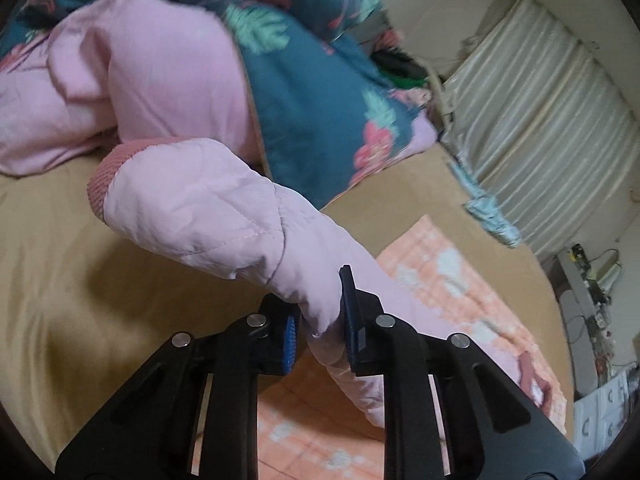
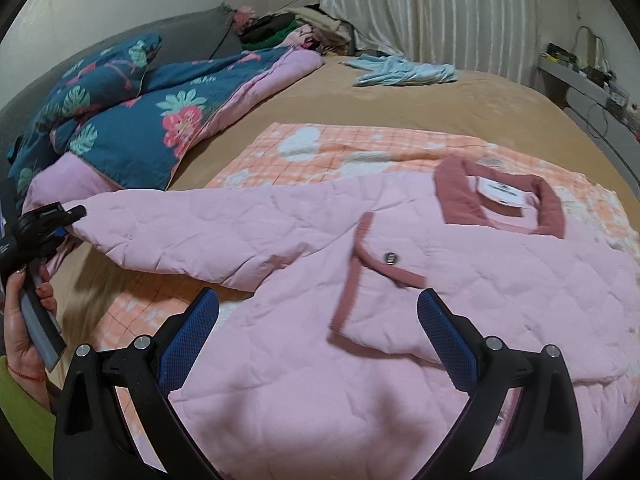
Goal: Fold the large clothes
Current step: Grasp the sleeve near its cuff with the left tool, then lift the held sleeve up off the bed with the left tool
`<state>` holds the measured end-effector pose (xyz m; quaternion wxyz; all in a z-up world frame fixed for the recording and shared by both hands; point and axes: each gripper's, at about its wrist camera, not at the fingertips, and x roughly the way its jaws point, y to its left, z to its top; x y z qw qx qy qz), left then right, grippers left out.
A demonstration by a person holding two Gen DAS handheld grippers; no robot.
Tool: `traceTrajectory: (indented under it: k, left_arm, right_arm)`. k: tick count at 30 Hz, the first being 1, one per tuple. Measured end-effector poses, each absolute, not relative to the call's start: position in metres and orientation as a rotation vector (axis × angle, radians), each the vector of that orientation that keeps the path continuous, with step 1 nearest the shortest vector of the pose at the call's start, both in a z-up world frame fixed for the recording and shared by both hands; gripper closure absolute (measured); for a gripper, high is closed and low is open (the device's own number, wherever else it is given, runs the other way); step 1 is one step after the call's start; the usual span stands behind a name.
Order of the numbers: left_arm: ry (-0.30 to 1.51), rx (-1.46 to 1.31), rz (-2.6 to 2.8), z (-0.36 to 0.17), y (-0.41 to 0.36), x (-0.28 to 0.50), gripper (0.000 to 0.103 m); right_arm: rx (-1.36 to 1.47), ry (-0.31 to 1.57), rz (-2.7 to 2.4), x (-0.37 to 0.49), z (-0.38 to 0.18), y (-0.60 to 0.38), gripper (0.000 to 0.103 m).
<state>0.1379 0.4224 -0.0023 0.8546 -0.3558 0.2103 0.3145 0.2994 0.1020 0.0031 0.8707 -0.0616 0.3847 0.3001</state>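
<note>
A wide bed with a tan cover carries everything. A teal floral quilt is heaped along its left edge, and a pale blue garment lies near the far edge by the curtain. An orange checked blanket is spread across the middle, and on it the pink quilted jacket lies open and flat, collar toward the far right side. Its sleeve stretches toward the left edge and is raised off the bed. The left gripper is clamped tight on that sleeve, behind the ribbed cuff. The right gripper hovers over the jacket body with its jaws wide and nothing between them. Folding seems barely begun: one sleeve is in hand, the body and other sleeve still unfolded.
</note>
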Motion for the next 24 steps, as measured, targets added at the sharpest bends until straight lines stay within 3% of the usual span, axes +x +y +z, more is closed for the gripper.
traceTrajectory:
  k: [24]
  left_arm:
    - [0.360, -0.493, 0.526, 0.125, 0.303, 0.163, 0.093]
  right_arm:
    - [-0.037, 0.657, 0.484, 0.271, 0.069, -0.027, 0.004]
